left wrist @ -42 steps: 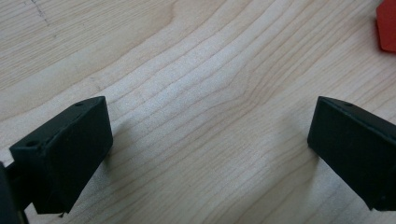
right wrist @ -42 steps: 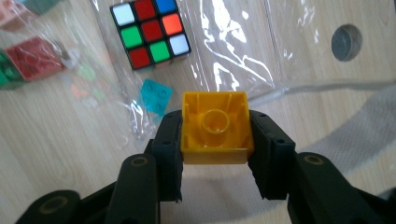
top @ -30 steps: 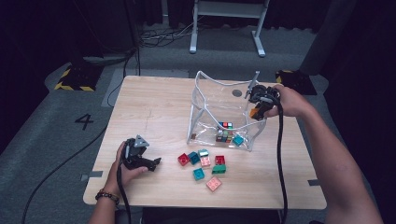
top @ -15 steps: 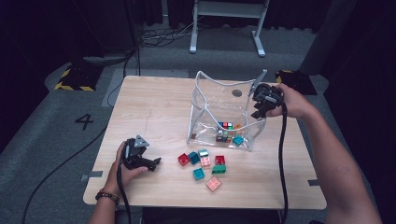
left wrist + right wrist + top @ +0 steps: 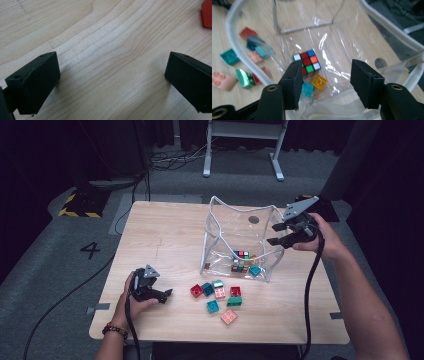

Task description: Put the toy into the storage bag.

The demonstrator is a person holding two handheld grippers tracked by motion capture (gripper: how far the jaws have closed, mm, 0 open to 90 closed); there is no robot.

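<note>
Right gripper (image 5: 274,234) hangs over the clear plastic bag (image 5: 220,247), jaws just opening, nothing between them; left gripper (image 5: 167,296) rests spread on the wooden table (image 5: 165,240), clear of the coloured toy bricks (image 5: 220,295)

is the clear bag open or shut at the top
Open: the clear bag has its white rim spread wide, and the puzzle cube and bricks show inside.

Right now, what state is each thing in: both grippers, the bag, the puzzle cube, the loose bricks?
Left gripper: open, empty, resting on table.
Right gripper: open, empty, jaws just opening, at bag's rim.
Clear bag: open, upright.
Puzzle cube: inside bag, scrambled.
Loose bricks: on table beside bag.
</note>
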